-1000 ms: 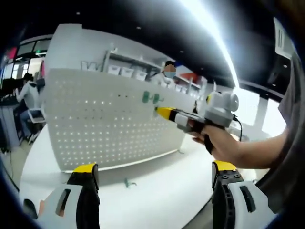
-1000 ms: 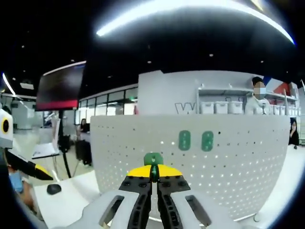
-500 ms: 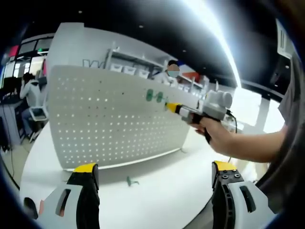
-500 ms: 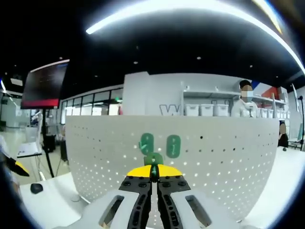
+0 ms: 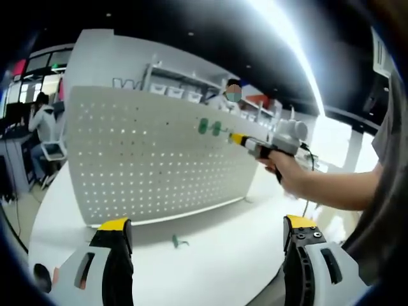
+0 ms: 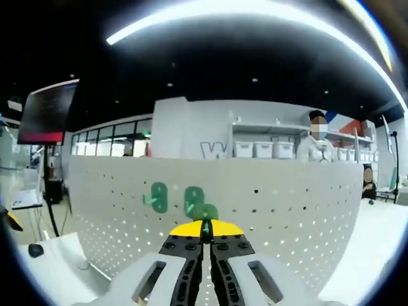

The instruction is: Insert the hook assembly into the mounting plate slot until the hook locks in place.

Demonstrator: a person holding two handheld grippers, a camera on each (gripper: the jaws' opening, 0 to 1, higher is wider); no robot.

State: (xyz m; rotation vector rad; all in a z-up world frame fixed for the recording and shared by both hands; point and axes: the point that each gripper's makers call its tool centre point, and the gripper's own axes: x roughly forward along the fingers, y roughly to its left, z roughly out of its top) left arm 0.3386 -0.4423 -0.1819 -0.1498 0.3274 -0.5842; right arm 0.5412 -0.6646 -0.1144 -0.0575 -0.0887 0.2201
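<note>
A white perforated mounting plate (image 5: pixel 153 159) stands upright on the white table (image 5: pixel 217 261). Two green hooks (image 5: pixel 203 126) (image 5: pixel 217 127) hang on its upper part. A third green hook (image 5: pixel 178 241) lies on the table below the plate. My left gripper (image 5: pixel 207 226) is open, low in front of the plate, with nothing between its jaws. My right gripper (image 5: pixel 237 138), held by a hand, has its yellow tips close to the plate just right of the mounted hooks. In the right gripper view, that gripper (image 6: pixel 205 228) is shut on a green hook (image 6: pixel 205 211) facing the plate (image 6: pixel 287 204), beside the mounted hooks (image 6: pixel 157 196) (image 6: pixel 192 197).
Behind the plate runs a shelf with white bins (image 6: pixel 261 150), and a person (image 6: pixel 315 143) stands there. Another person sits at a desk (image 5: pixel 38 131) at the far left. A dark screen (image 6: pixel 44 111) hangs on the left. The person's arm (image 5: pixel 344 191) crosses the right side.
My right gripper has carried its green hook rightward along the plate, from left of the two mounted hooks to just right of them, and closer to the plate. The left gripper has barely moved.
</note>
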